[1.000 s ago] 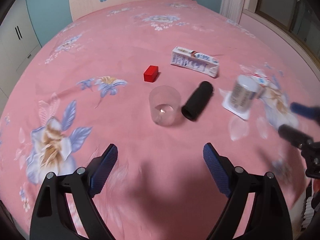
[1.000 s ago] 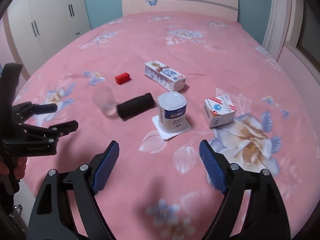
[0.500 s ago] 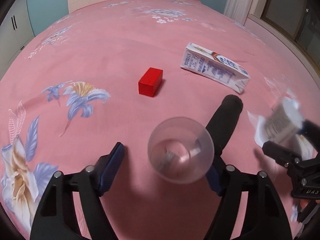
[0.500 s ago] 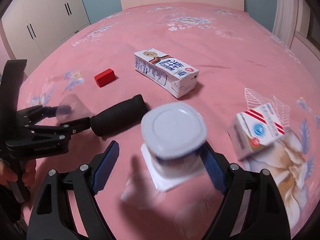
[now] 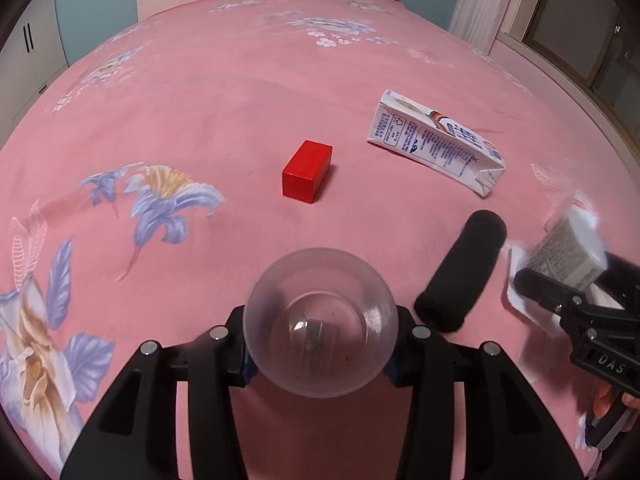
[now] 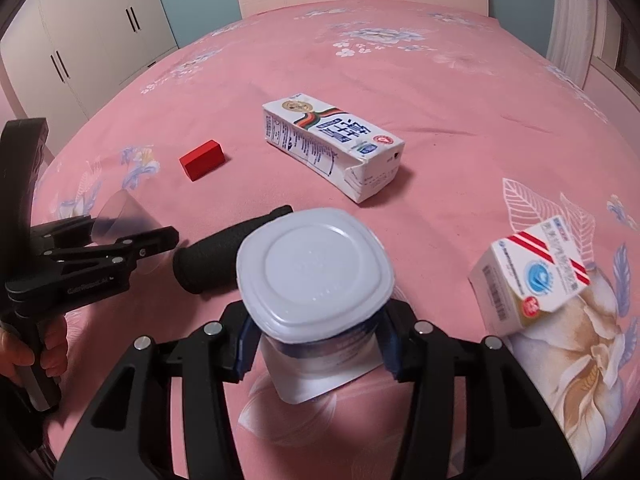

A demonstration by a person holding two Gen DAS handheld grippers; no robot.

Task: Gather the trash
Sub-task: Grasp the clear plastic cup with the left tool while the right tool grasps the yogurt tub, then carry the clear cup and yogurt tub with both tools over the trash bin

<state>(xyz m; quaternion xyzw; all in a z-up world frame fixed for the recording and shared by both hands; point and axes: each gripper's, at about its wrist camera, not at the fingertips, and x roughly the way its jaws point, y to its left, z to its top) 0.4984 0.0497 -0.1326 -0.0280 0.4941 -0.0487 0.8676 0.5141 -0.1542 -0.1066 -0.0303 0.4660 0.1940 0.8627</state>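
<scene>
On a pink flowered bedspread, my left gripper (image 5: 318, 354) is shut on a clear plastic cup (image 5: 320, 322), seen from above with its mouth up. My right gripper (image 6: 316, 346) is shut on a white yoghurt tub (image 6: 314, 270) with a sealed lid, standing on a white square sheet (image 6: 320, 380). The left gripper also shows in the right wrist view (image 6: 132, 236), holding the cup (image 6: 120, 216). The tub also shows, blurred, in the left wrist view (image 5: 568, 252).
A black foam roll (image 5: 460, 272) lies between the cup and the tub. A crushed milk carton (image 6: 332, 144) and a red block (image 6: 202, 158) lie further back. A small white medicine box (image 6: 528, 276) sits to the right. A wardrobe (image 6: 80, 40) stands far left.
Both grippers moved forward and closed: the left on the clear cup, the right on the yoghurt tub. One second ago both were open and well short of them.
</scene>
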